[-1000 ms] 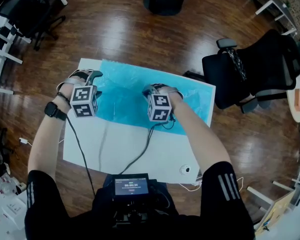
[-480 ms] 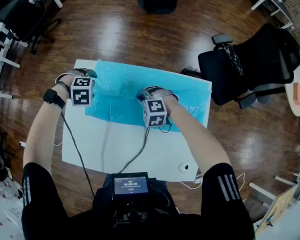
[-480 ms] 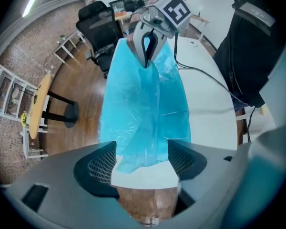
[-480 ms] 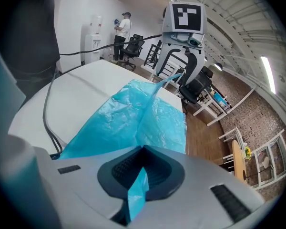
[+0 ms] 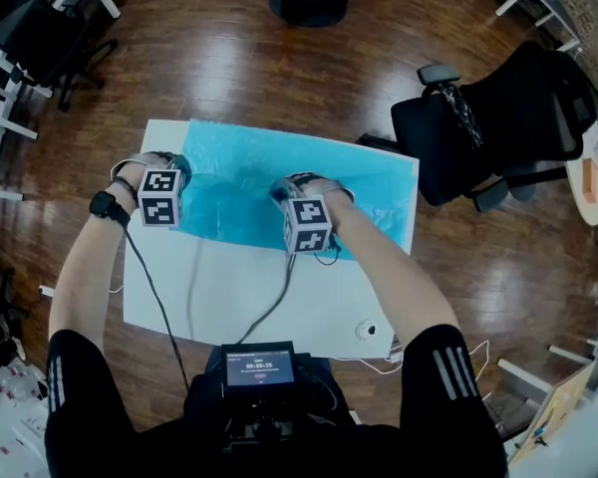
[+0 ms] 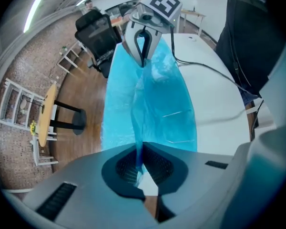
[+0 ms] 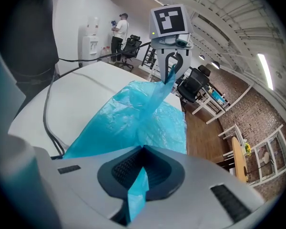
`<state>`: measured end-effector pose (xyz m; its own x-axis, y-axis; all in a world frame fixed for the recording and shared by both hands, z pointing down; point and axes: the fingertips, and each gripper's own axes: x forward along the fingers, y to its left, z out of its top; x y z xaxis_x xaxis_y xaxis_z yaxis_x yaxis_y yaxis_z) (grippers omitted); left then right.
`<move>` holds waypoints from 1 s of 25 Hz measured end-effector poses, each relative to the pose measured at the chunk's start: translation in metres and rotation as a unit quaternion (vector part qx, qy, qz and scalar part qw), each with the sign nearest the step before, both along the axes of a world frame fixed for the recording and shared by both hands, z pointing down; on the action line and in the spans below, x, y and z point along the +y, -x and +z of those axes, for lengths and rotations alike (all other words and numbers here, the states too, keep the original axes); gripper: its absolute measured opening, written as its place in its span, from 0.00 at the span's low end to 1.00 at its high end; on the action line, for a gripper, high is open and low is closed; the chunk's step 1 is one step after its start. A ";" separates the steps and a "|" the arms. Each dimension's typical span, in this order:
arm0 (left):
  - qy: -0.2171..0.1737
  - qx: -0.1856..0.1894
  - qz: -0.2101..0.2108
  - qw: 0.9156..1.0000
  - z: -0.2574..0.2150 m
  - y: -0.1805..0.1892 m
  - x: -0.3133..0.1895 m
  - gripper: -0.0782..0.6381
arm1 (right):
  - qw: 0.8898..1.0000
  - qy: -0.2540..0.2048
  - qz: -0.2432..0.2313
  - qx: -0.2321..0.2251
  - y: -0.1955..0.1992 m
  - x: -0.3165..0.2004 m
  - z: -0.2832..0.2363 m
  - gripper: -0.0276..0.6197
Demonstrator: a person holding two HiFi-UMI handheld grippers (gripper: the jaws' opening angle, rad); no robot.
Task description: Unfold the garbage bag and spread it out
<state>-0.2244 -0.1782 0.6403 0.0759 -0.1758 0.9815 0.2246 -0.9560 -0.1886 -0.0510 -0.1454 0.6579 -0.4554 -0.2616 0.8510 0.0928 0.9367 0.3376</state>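
Mid-unfold: the left gripper (image 6: pixel 140 163) has just closed on the garbage bag (image 5: pixel 279 182), and the right gripper (image 7: pixel 140 168) pinches it too. Next, I'd guess, they pull apart along the tabletop (image 5: pixel 229 287).

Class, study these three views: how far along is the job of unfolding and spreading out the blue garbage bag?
Done: the garbage bag lies as a wide sheet across the table's far half. In hand: the right gripper is shut on the film; the left gripper has just closed its jaws on it too, with a raised ridge between them. Left: probably pulling that ridge flat.
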 end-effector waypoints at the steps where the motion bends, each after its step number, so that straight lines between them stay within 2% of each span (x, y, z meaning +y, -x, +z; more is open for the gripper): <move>1: -0.003 0.003 0.004 1.000 0.001 -0.001 0.003 0.12 | 1.000 0.000 0.002 0.000 -0.001 0.000 0.000 0.07; 5: -0.025 0.012 0.017 0.999 0.000 -0.003 0.009 0.11 | 1.000 -0.002 0.017 -0.005 -0.005 -0.002 -0.003 0.08; 12: -0.077 0.029 0.050 0.995 -0.007 -0.009 0.020 0.11 | 0.997 0.010 0.070 -0.038 -0.015 -0.011 -0.015 0.17; 21: -0.164 0.036 0.094 0.981 -0.017 -0.011 0.050 0.11 | 0.989 0.017 0.126 -0.070 -0.054 -0.022 -0.046 0.20; 23: -0.185 0.057 0.095 0.976 -0.025 -0.017 0.059 0.11 | 0.987 0.023 0.140 -0.070 -0.070 -0.024 -0.050 0.22; 25: -0.202 0.094 0.083 0.971 -0.039 -0.028 0.070 0.11 | 0.985 0.032 0.157 -0.067 -0.088 -0.025 -0.051 0.25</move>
